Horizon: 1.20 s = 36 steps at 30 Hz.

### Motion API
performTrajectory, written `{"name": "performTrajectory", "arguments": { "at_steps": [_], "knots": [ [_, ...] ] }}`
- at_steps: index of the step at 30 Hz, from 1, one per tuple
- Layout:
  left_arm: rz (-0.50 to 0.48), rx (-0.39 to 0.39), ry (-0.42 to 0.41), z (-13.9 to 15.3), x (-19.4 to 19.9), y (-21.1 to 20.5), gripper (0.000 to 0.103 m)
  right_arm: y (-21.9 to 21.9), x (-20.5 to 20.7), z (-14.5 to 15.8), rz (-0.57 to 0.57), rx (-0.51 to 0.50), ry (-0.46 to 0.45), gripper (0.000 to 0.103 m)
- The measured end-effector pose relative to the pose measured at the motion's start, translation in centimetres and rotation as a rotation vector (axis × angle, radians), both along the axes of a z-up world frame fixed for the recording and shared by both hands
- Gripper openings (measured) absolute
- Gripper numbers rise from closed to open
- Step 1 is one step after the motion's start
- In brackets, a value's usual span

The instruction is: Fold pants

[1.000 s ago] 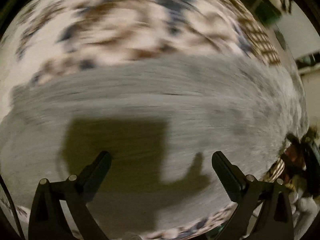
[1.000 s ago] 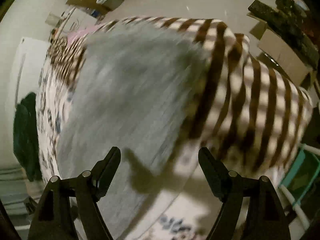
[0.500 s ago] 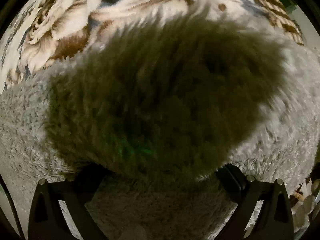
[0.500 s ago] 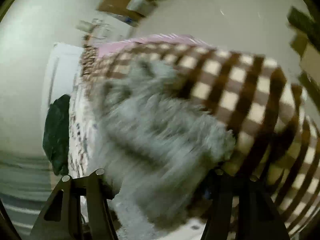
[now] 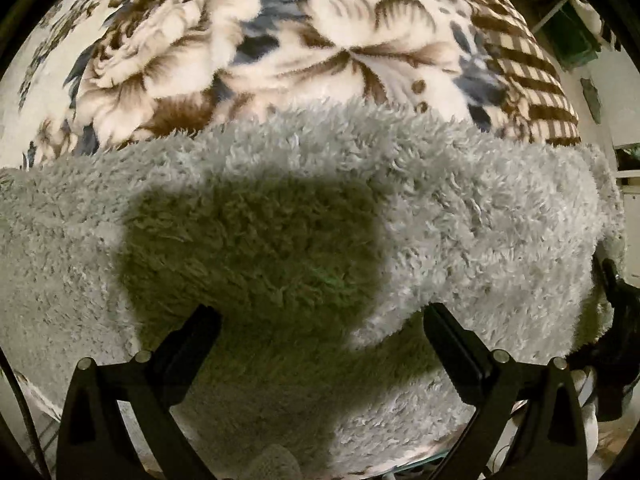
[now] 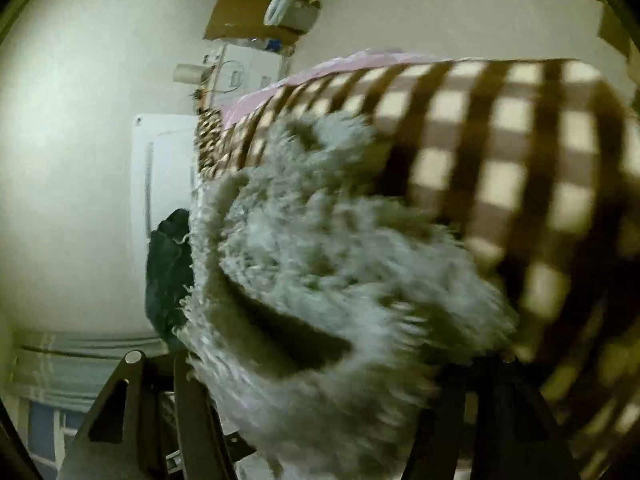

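The right claw (image 6: 320, 396) has just been closing, and a thick wad of the fluffy grey pants (image 6: 320, 280) fills the gap between its jaws. The view is blurred and the fingertips are buried in pile, so I judge it a grip forming on the pants edge, but I cannot tell whether the pads truly press yet. From there the pants run up toward 11 o'clock, with the checked blanket (image 6: 500, 152) at 2 o'clock behind them.

The left claw (image 5: 320, 320) stands open, jaws wide, pointing down at the pants (image 5: 460, 208) with nothing between the pads. Its shadow falls on the pile straight ahead. The pants lie spread across the bed, their far edge at 12 o'clock against the floral blanket (image 5: 300, 40). The right claw's dark body shows at 4 o'clock by the pants' end.

To do this well, finish the right-hand pinch deep enough to catch every layer, since long pile slips. Then drop the left claw onto the same edge, well apart from the right, and close before lifting. Raise both together and keep the edge taut, or the fold will sag crooked.
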<state>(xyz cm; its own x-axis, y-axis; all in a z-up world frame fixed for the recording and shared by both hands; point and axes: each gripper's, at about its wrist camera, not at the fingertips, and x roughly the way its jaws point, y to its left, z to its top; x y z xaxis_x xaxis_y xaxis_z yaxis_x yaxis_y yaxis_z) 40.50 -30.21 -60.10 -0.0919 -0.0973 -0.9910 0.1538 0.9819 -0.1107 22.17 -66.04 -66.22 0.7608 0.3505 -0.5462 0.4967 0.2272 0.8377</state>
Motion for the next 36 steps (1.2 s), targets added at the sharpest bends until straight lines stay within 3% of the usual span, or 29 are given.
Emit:
{"name": "performTrajectory", "arguments": {
  "at_steps": [1, 2, 7, 11, 15, 18, 23, 28, 31, 33, 35, 36],
  "knots": [
    [0.004, 0.002, -0.006, 0.0, -0.3, -0.6, 0.103, 0.2, 0.2, 0.5, -0.002, -0.017, -0.026, 0.026],
    [0.004, 0.008, -0.014, 0.2, 0.1, -0.1, 0.103, 0.6, 0.4, 1.1, 0.000, -0.034, -0.032, 0.023],
    [-0.079, 0.083, -0.030, 2.2, -0.4, 1.2, 0.103, 2.4, 0.6, 7.3, 0.055, -0.212, 0.002, 0.021],
    [-0.089, 0.100, -0.067, 4.9, -0.1, 4.2, 0.103, 6.2, 2.1, 12.2, 0.158, -0.327, 0.025, 0.021],
    [-0.031, 0.079, -0.094, 7.9, 0.2, 9.9, 0.103, 12.1, 3.7, 16.6, 0.263, -0.414, 0.035, 0.021],
    [0.038, 0.087, -0.117, 9.6, 0.0, 16.5, 0.103, 18.1, 5.5, 18.6, 0.343, -0.474, 0.043, 0.021],
    [0.157, 0.102, -0.125, 10.1, -4.0, 26.6, 0.103, 30.6, 8.0, 18.2, 0.512, -0.552, 0.073, 0.021],
    [0.256, 0.136, -0.131, 10.9, -7.9, 36.9, 0.103, 45.1, 9.0, 15.5, 0.739, -0.654, 0.092, 0.021],
    [0.302, 0.140, -0.125, 10.8, -8.6, 40.6, 0.103, 52.8, 8.7, 13.1, 0.916, -0.706, 0.158, 0.027],
    [0.333, 0.117, -0.128, 10.9, -8.7, 42.5, 0.103, 56.4, 9.1, 11.2, 1.034, -0.723, 0.229, 0.044],
    [0.360, 0.088, -0.138, 11.5, -8.3, 43.5, 0.103, 58.4, 8.7, 11.5, 1.112, -0.709, 0.198, 0.076],
    [0.374, 0.057, -0.151, 12.0, -8.1, 43.8, 0.103, 58.8, 8.4, 12.4, 1.126, -0.678, 0.151, 0.081]
  ]
}}
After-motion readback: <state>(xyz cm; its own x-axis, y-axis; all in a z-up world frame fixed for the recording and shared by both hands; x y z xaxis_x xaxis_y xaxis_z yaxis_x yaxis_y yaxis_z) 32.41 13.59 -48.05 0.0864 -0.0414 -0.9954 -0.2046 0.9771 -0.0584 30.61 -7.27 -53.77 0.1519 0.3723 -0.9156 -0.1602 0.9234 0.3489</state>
